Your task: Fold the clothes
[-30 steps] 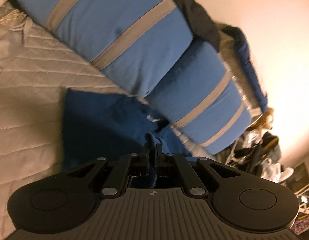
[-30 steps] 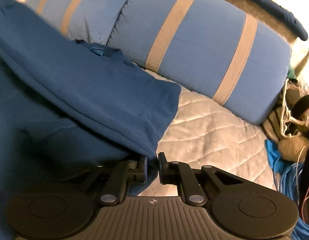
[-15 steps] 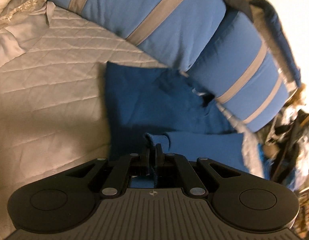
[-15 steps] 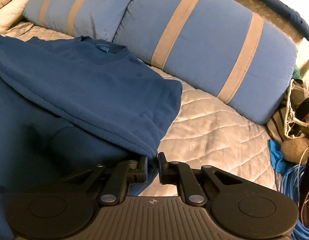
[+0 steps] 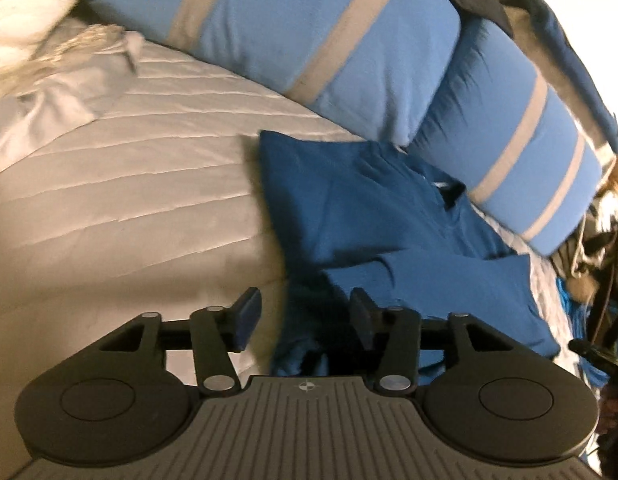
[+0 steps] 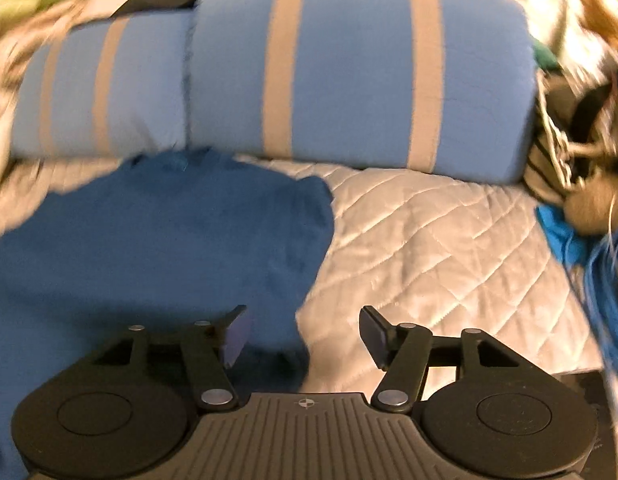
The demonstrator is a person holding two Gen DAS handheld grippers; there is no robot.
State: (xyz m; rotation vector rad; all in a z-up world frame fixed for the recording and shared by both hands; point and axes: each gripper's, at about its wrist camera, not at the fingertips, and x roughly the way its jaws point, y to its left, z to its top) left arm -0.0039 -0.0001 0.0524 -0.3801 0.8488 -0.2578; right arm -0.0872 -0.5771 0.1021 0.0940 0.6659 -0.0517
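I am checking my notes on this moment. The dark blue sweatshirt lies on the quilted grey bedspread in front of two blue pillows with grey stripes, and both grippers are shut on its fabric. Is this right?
Not quite. The dark blue sweatshirt does lie on the quilted grey bedspread before the blue pillows with grey stripes, but both wrist views show the left gripper and right gripper open, gripping nothing.
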